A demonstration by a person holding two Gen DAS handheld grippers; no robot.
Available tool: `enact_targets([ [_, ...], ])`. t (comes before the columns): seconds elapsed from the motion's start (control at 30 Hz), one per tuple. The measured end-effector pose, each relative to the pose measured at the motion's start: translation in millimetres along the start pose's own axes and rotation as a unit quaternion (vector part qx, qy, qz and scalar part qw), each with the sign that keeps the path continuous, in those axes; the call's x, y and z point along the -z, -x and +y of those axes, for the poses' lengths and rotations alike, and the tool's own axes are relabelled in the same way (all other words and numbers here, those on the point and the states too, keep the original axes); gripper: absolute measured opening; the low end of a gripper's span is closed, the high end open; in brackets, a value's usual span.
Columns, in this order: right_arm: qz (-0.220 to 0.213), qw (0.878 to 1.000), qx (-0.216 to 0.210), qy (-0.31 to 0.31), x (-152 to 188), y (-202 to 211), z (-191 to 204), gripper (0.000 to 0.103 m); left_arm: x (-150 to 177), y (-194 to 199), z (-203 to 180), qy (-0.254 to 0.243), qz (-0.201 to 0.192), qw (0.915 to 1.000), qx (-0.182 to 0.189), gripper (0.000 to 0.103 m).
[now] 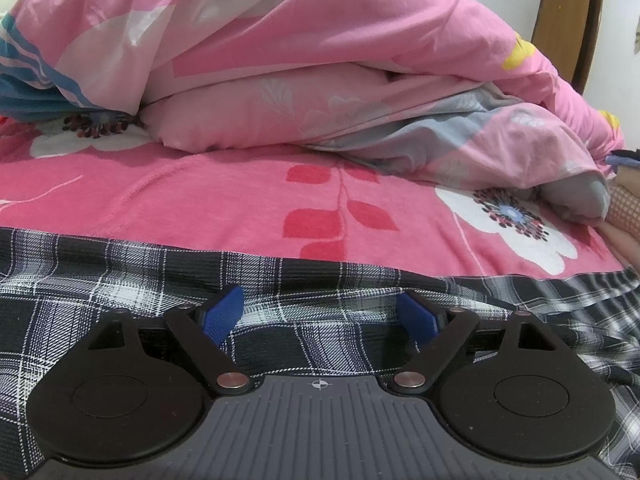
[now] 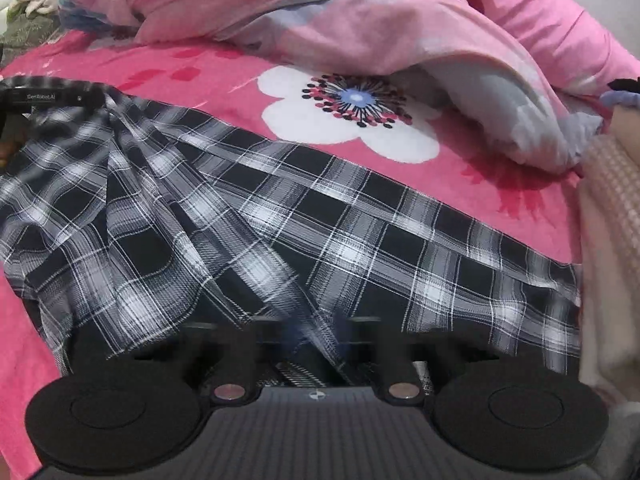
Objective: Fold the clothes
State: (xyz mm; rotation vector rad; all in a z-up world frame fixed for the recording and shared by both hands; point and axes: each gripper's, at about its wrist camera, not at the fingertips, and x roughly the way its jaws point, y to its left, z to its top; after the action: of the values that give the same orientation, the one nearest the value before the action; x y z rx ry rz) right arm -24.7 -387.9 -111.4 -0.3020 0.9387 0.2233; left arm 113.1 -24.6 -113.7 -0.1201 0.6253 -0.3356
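Observation:
A black-and-white plaid garment (image 1: 120, 280) (image 2: 320, 220) lies spread on a pink flowered bed sheet (image 1: 200, 200) (image 2: 500, 220). My left gripper (image 1: 320, 316) rests low over the garment's far edge, open, its blue pads (image 1: 222, 314) wide apart with flat cloth beneath them. In the right wrist view its black body (image 2: 52, 96) shows at the garment's upper left corner. My right gripper (image 2: 316, 332) is blurred at the garment's near edge. Its fingers stand together, and a ridge of plaid cloth runs down between them, with pleats fanning out from that spot.
A bunched pink and grey duvet (image 1: 320, 60) (image 2: 360, 20) is heaped along the far side of the bed. A cream knitted fabric (image 2: 608, 220) lies at the right edge. A brown door (image 1: 568, 20) stands at the back right.

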Motion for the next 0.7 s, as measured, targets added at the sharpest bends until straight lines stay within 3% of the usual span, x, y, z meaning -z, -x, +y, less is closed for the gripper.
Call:
enact_targets([
  [0.1, -0.01, 0.999, 0.03, 0.032, -10.0, 7.0, 7.8, 0.0, 0.2, 0.4, -0.8, 0.0, -0.001, 1.0, -0.001, 0.086],
  [0.33, -0.048, 0.993, 0.099, 0.046, -54.1, 23.9, -16.2, 0.0, -0.2, 0.5, -0.2, 0.002, -0.001, 1.0, 0.0, 0.086],
  [0.7, -0.024, 0.987, 0.141, 0.071, -88.5, -25.7, -41.0, 0.0, -0.1, 0.5, -0.2, 0.002, -0.001, 1.0, 0.0, 0.086],
])
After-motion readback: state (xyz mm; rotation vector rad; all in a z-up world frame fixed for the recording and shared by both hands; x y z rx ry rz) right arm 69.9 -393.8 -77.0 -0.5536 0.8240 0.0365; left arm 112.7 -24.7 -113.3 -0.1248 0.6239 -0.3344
